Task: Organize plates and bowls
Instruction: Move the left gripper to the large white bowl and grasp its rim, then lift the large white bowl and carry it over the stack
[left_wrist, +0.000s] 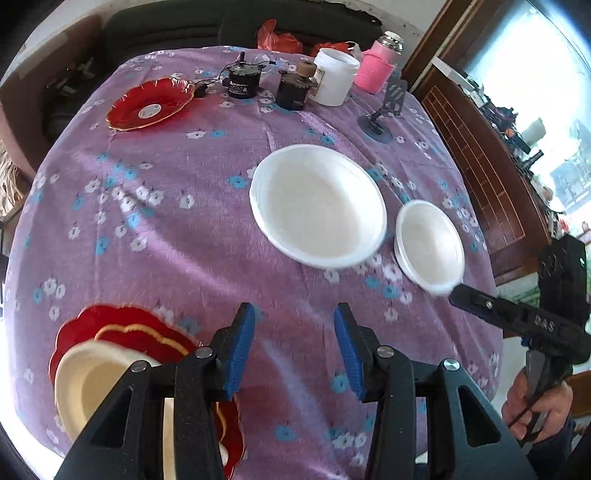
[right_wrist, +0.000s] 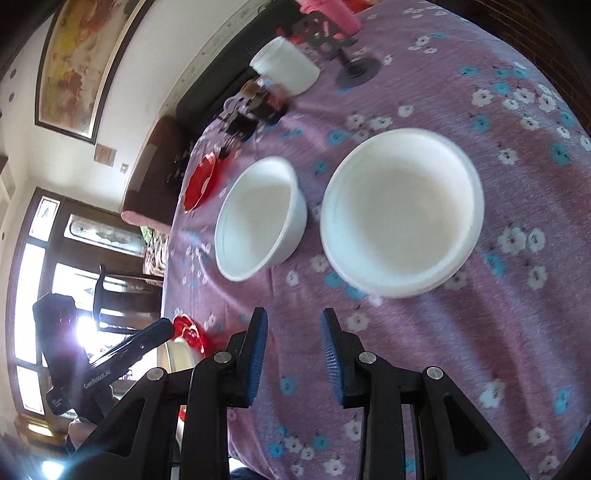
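A large white bowl (left_wrist: 317, 205) and a small white bowl (left_wrist: 430, 245) sit side by side on the purple flowered tablecloth (left_wrist: 184, 236). A red plate (left_wrist: 151, 103) lies at the far left. Near me, a cream bowl (left_wrist: 92, 384) rests on a stack of red plates (left_wrist: 125, 325). My left gripper (left_wrist: 294, 350) is open and empty above the cloth. In the right wrist view, my right gripper (right_wrist: 293, 350) is open and empty, just short of the two white bowls: one (right_wrist: 402, 212) ahead, the other (right_wrist: 260, 216) to its left. The left gripper shows as well (right_wrist: 147, 339).
At the far edge stand two small motors (left_wrist: 242, 79), a white jar (left_wrist: 336, 75), a pink flask (left_wrist: 380, 62), red bags (left_wrist: 277, 38) and a black phone stand (left_wrist: 388, 110). A wooden cabinet (left_wrist: 476, 173) is right of the table.
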